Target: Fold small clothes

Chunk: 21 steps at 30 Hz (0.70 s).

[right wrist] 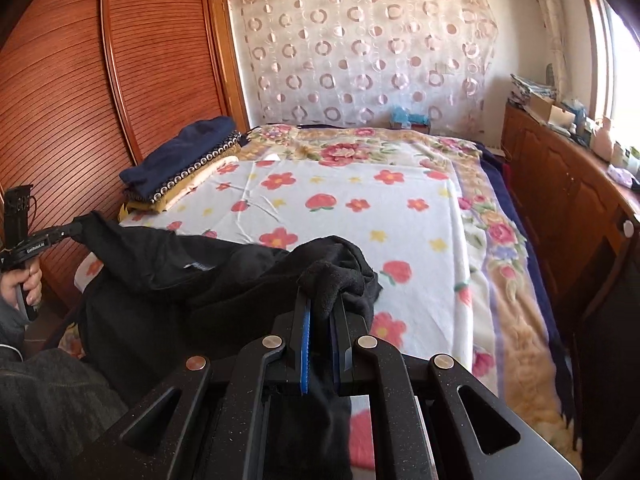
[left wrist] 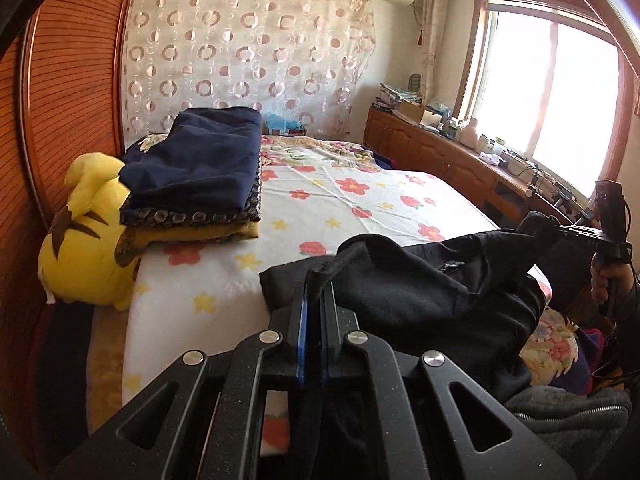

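Left wrist view: your left claw [left wrist: 316, 280] is pressed together on a fold of the black garment [left wrist: 420, 280], pinching its near-left edge. The cloth hangs slack between your two claws, above the near end of the bed [left wrist: 320, 200], sagging in the middle. It looks like soft, light fleece or knit: no stiffness, so it'll droop wherever you don't support it, and it shouldn't slip much in the pads. Your right claw [left wrist: 536, 222] shows at the far right, also with cloth bunched at its tip. Pinch corners or hem, not mid-panel, or it'll bunch.

Surface: floral blanket [left wrist: 360, 184] on the bed, flat with light creases, soft underneath, so pressing a crease won't hold sharply. A folded stack [left wrist: 200, 176] sits at the left side of the bed, with a yellow plush [left wrist: 84, 248] just beside it. Wardrobe [left wrist: 72, 120] to the left, sideboard [left wrist: 440, 152] and window [left wrist: 560, 100] to the right.

Right wrist view: your right claw [right wrist: 322, 296] is pressed together on a thick wad of the same garment [right wrist: 180, 280], more cloth than a clean corner. I'd judge that grip bulky; re-pinch nearer the edge if you want a straight fold line. Your left claw [right wrist: 76, 228] is at the far left, cloth pinched at its tip, hand [right wrist: 24, 284] on the grip below it. The open blanket [right wrist: 360, 208] ahead gives plenty of lay-down room. The stack [right wrist: 184, 160] stays well apart at the left.
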Tool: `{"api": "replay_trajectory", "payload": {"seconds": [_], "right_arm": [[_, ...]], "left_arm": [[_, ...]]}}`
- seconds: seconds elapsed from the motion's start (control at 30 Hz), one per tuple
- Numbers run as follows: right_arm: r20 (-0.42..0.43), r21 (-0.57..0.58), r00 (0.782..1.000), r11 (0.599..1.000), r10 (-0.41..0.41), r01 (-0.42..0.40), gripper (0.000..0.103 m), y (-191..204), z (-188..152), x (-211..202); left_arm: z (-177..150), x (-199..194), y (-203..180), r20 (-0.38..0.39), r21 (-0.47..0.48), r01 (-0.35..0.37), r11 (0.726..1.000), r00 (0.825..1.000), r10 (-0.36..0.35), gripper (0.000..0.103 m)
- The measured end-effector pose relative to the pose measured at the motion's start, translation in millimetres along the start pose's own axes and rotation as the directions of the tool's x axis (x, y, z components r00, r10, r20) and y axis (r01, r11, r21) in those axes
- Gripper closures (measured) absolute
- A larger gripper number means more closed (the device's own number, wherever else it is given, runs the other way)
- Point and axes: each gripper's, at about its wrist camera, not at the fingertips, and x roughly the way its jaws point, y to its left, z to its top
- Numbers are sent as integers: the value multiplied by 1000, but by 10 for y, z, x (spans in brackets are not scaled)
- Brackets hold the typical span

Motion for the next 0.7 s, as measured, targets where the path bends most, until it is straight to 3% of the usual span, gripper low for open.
{"api": "replay_trajectory", "payload": {"seconds": [0.17,0.3,0.37,0.43,0.57,0.7], "right_arm": [[-92,15,996,1000,18,-17,96,65,-83,154],[-129,26,991,999,-18,22,89,9,-29,285],[-120,21,992,999,-24,26,85,-11,112,286],[-92,-10,995,999,-48,47,80,13,298,257],[-21,-67,995,993,-95,93,67,48,601,98],[4,-81,996,992,-94,94,64,56,782,187]], "left_arm": [[-211,120,76,-71,-2,-17,1000,997,16,96],[-225,104,142,-70,12,-46,999,996,47,79],[-174,57,170,-51,20,-45,999,998,46,64],[-90,38,188,-38,30,-62,998,997,63,62],[61,73,242,-5,42,-74,996,997,74,35],[206,284,342,-13,41,-93,995,995,94,34]]}}
